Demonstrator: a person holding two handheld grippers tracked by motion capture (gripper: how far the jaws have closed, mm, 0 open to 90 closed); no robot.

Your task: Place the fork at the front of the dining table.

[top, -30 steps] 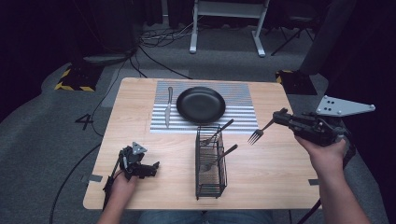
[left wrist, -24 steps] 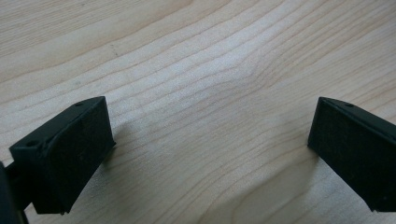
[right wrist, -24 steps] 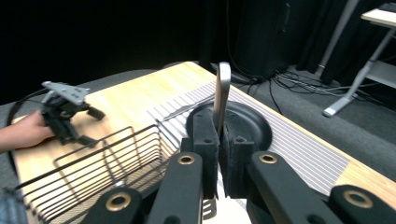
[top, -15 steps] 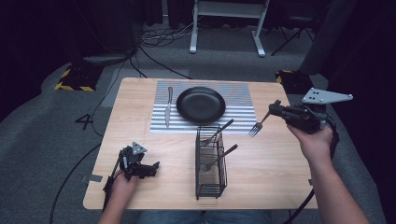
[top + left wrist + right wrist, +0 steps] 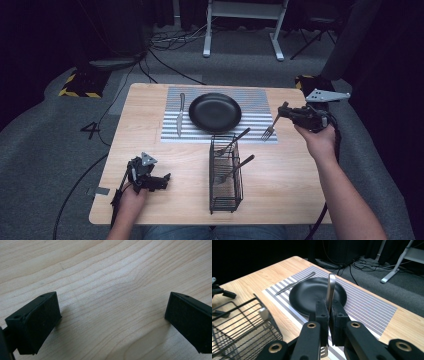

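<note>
My right gripper (image 5: 286,111) is shut on a silver fork (image 5: 270,128) at the right side of the table. The fork's tines point down over the striped placemat's (image 5: 260,97) right front corner. In the right gripper view the fork handle (image 5: 331,286) sticks up between the closed jaws of that gripper (image 5: 329,312), with the black plate (image 5: 309,293) and a knife (image 5: 294,283) beyond. The plate (image 5: 215,112) sits mid-mat, the knife (image 5: 180,114) to its left. My left gripper (image 5: 162,181) rests open on the bare wood (image 5: 107,297) near the front left, its jaws (image 5: 112,322) holding nothing.
A black wire basket (image 5: 225,195) stands in front of the mat and holds two utensils (image 5: 235,141) that lean out to the right. It appears at the left in the right gripper view (image 5: 237,322). Cables and a white stand base (image 5: 240,30) lie on the floor beyond the table.
My right hand has carried the fork left and farther from the person, from beyond the table's right edge to the mat's right end. The left gripper has not moved.
</note>
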